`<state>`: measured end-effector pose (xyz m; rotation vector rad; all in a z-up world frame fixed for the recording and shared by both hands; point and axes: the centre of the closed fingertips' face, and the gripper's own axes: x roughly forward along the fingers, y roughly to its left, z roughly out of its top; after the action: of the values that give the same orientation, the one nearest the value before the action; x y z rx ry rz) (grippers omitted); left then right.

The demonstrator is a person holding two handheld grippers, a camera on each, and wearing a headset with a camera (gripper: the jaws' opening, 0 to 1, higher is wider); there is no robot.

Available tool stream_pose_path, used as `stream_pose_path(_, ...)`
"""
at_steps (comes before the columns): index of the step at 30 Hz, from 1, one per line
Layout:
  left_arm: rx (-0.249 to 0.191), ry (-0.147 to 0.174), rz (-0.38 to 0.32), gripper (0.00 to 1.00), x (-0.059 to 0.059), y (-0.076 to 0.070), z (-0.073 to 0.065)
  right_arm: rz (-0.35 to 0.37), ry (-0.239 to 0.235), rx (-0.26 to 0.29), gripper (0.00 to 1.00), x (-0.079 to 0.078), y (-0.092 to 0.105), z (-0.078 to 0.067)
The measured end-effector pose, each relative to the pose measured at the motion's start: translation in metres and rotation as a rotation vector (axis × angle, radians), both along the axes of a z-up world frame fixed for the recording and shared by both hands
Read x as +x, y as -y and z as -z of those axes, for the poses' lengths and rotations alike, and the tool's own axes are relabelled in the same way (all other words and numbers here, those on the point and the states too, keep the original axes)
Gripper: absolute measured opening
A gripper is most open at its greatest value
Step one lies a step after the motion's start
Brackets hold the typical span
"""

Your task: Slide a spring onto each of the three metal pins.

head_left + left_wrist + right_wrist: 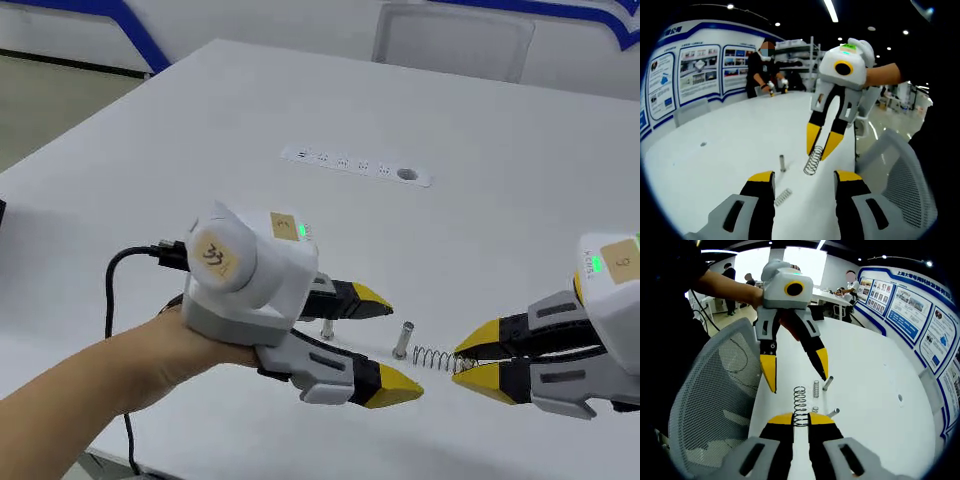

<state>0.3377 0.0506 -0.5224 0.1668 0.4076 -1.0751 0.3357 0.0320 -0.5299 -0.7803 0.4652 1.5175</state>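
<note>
The spring [432,358] is held at one end by the right gripper [462,360], whose yellow-tipped fingers are pressed together on its last coils. From the jaws it sticks out toward the left gripper [388,342]. Its free end points at a metal pin [403,340] that stands upright on the white table [300,100], near the table's front edge. In the head view the free end comes just beside the foot of this pin. I cannot tell if the two touch.

The left gripper is held by a hand [185,345] and hangs over the front part of the table. Its fingers are spread wide and they grip nothing. A second pin [327,328] stands between these open fingers and is partly hidden by the gripper body.

A second spring [816,388] lies flat on the table, beside the second pin and a little apart from the held spring. In the left gripper view this loose spring lies just in front of the left gripper's open jaws. The right gripper comes down from above with its spring slanting toward the table top.

A socket strip [355,165] is set into the middle of the table, well apart from the pins. A chair [455,40] stands at the far edge.
</note>
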Motion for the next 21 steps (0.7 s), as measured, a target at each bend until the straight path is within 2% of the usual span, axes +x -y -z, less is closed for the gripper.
stream_pose_path(5,0.000,-0.003,0.017,0.36,-0.0026,0.0051,0.0023,-0.022,-0.004,0.002,0.11,-0.0034,-0.0027,0.0016)
stream_pose_path(8,-0.004,-0.017,0.023,0.30,-0.0042,0.0065,0.0036,-0.036,-0.002,-0.001,0.11,-0.0052,-0.0045,0.0018)
stream_pose_path(10,-0.009,-0.012,0.032,0.25,-0.0054,0.0081,0.0031,-0.039,-0.004,0.000,0.11,-0.0060,-0.0057,0.0013)
stream_pose_path(14,-0.010,-0.016,0.033,0.24,-0.0054,0.0083,0.0039,-0.044,-0.005,0.001,0.11,-0.0072,-0.0066,0.0008)
stream_pose_path(17,-0.009,-0.014,0.043,0.17,-0.0063,0.0089,0.0043,-0.052,-0.005,0.000,0.11,-0.0090,-0.0065,0.0013)
stream_pose_path(21,-0.001,-0.017,0.055,0.17,-0.0079,0.0103,0.0062,-0.055,-0.006,-0.005,0.11,-0.0095,-0.0056,0.0028)
